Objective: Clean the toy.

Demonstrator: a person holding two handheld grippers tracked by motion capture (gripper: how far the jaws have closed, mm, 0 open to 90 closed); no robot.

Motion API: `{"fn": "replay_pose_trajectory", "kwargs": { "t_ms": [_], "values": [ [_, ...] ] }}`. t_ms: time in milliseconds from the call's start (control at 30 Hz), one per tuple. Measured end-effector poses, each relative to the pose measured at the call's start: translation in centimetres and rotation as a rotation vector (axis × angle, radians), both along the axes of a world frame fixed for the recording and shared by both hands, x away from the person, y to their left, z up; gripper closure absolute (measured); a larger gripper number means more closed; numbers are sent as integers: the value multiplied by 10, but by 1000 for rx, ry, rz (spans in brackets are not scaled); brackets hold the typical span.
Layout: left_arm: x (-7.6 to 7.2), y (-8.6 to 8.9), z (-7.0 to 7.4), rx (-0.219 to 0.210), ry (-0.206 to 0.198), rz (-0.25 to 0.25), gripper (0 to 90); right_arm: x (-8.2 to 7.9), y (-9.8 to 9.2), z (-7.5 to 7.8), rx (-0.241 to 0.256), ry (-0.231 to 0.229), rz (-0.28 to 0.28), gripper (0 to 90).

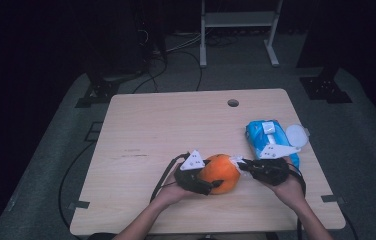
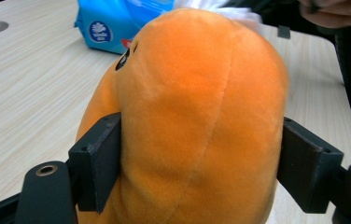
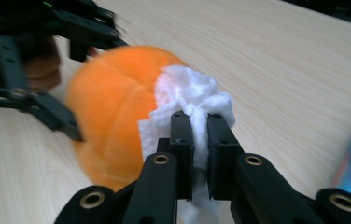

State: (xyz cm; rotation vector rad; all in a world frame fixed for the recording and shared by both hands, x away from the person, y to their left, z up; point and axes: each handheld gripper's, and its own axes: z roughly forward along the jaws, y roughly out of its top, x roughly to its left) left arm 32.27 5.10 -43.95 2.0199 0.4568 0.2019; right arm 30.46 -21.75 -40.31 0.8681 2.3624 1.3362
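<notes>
An orange plush toy (image 1: 220, 172) sits near the table's front middle. My left gripper (image 1: 201, 176) is shut on it, its two black jaws pressing the toy's sides (image 2: 197, 121). My right gripper (image 1: 243, 165) comes in from the right and is shut on a crumpled white wipe (image 3: 190, 100), which is pressed against the orange plush toy (image 3: 113, 116). In the right gripper view the left gripper (image 3: 47, 70) shows behind the toy.
A blue pack of wet wipes (image 1: 268, 137) lies at the right of the wooden table (image 1: 166, 130), with its round white lid (image 1: 296, 135) open beside it. A small round hole (image 1: 233, 103) is near the far edge. The blue pack (image 2: 113, 23) lies behind the toy.
</notes>
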Motion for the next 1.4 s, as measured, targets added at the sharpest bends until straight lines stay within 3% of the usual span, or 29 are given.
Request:
{"fn": "replay_pose_trajectory", "kwargs": {
  "t_ms": [100, 233, 300, 433, 533, 667, 767, 867, 1000, 1100, 1400],
  "values": [
    [-1, -3, 0, 7, 1, 17, 206, -9, 14, 8, -15, -46, 30, 823],
    [-2, -6, 0, 8, -6, 26, 199, -19, 26, 16, -5, -73, 89, 823],
    [-2, -5, 0, 7, -17, 12, 182, -19, 27, 16, -29, -85, 78, 822],
    [1, -3, -1, -23, -18, 3, 175, -7, 10, 9, -7, -61, 31, 821],
    [-1, -8, -1, -16, -27, 14, 178, -6, 5, 6, -7, -48, 7, 821],
    [0, -9, -2, -12, -17, 20, 177, -16, 19, 12, -27, -76, 40, 821],
    [1, -5, -1, -3, -20, -14, 145, -19, 27, 13, -46, -98, 74, 820],
    [7, 3, 3, -18, -22, -51, 106, -14, 21, 11, -25, -78, 68, 819],
    [16, 6, -1, -42, 12, -64, 58, -12, 13, 11, 10, -47, 64, 819],
    [17, 4, -6, -53, 35, -72, 40, -12, 14, 10, 0, -51, 66, 818],
    [12, 2, -4, -28, -20, -97, 128, 0, -7, 3, 7, -30, -7, 818]
  ]
}}
